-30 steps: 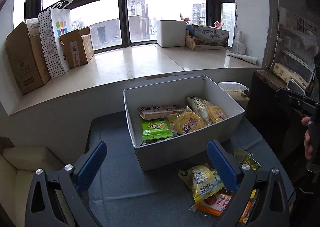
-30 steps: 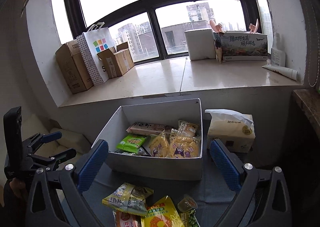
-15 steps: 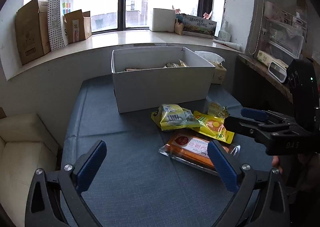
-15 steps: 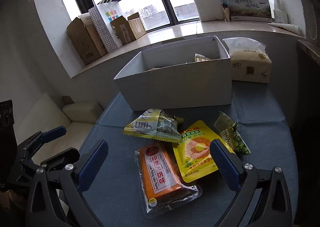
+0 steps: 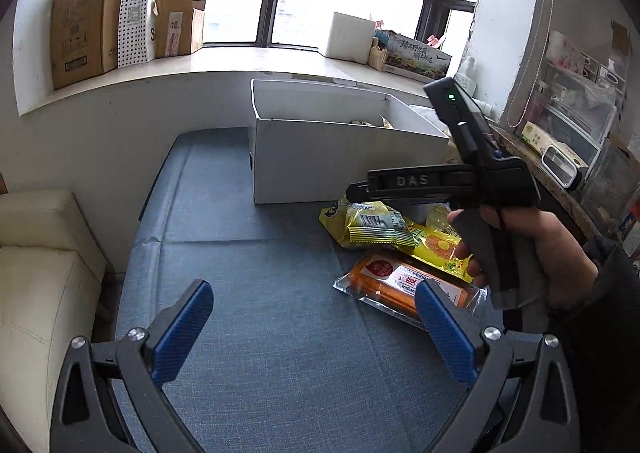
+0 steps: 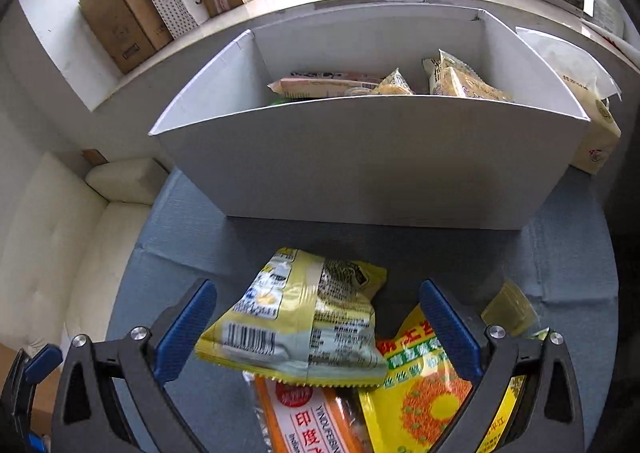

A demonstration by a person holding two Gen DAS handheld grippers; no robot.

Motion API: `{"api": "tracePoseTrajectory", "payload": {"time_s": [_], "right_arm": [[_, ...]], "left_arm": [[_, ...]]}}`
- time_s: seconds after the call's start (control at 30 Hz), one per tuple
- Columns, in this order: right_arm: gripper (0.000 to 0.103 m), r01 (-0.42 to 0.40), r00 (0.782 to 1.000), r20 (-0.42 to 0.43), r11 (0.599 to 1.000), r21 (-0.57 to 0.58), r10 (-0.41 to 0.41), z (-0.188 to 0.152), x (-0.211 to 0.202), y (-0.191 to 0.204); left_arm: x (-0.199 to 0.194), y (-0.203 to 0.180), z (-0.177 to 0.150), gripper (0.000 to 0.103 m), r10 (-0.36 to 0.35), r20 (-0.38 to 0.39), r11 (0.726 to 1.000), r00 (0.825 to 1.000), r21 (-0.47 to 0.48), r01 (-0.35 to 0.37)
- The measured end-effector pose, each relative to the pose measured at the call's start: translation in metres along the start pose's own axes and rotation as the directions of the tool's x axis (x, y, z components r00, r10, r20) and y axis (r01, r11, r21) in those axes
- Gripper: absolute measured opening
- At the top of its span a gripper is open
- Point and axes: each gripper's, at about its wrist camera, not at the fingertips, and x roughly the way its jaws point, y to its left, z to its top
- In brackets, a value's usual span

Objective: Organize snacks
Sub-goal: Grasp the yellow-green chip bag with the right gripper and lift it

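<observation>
We see cardboard boxes (image 5: 82, 19) and a dotted paper bag (image 5: 138, 9) on the windowsill (image 5: 248, 57), a cream sofa (image 5: 40, 277) beside the blue-clothed table (image 5: 256, 293).

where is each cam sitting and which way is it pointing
Left wrist: on the left gripper, back over the blue cloth, facing the white box; shows its open blue fingers and the right hand holding the right gripper.
Right wrist: on the right gripper, low over the yellow-green packet, facing the box; shows its open fingers.
Shared: box, packet, orange packet.
</observation>
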Motion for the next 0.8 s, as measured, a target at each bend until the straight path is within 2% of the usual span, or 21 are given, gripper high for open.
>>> {"api": "tracePoseTrajectory", "payload": {"time_s": [0.1,0.17,0.27,0.37,0.43,0.57,0.7,0.8], "right_arm": [[0.103,0.003,0.996,-0.091,1.0,-0.018,-0.005,0.006,0.022,0.006],[0.103,0.009,0.993,-0.12,0.999,-0.04,-0.013,0.003,0.032,0.009],[0.076,-0.007,0.989,-0.149,0.999,-0.046,0.0,-0.007,0.042,0.008],[0.067,-0.005,0.995,-0.103,0.995,-0.103,-0.006,-0.015,0.035,0.012],[0.065,-0.041,0.996,-0.084,0.994,-0.102,0.033,-0.017,0.028,0.011],[0.063,-0.083,0.996,0.017,0.992,-0.092,0.085,-0.018,-0.004,0.004],[0.063,-0.128,0.982,0.132,0.99,-0.061,0.135,-0.019,-0.048,-0.012],[0.063,-0.128,0.967,0.218,0.991,-0.042,0.135,-0.03,-0.082,-0.03]], "left_arm": [[0.001,0.002,-0.001,0.103,0.003,-0.001,1.0,1.0,-0.004,-0.003],[0.001,0.003,-0.002,0.103,0.004,-0.005,1.0,1.0,-0.006,-0.004],[0.004,0.005,-0.004,0.103,0.006,-0.018,1.0,1.0,-0.008,-0.006],[0.006,0.008,-0.007,0.103,-0.004,-0.027,1.0,1.0,-0.024,0.004],[0.008,0.008,-0.008,0.103,-0.006,-0.035,1.0,0.999,-0.029,0.005],[0.01,0.003,-0.009,0.103,0.0,-0.045,1.0,0.999,-0.014,-0.001],[0.014,-0.006,-0.009,0.103,0.007,-0.059,1.0,0.998,0.02,-0.006],[0.019,-0.018,-0.007,0.103,0.0,-0.061,0.998,0.998,0.064,0.004]]}}
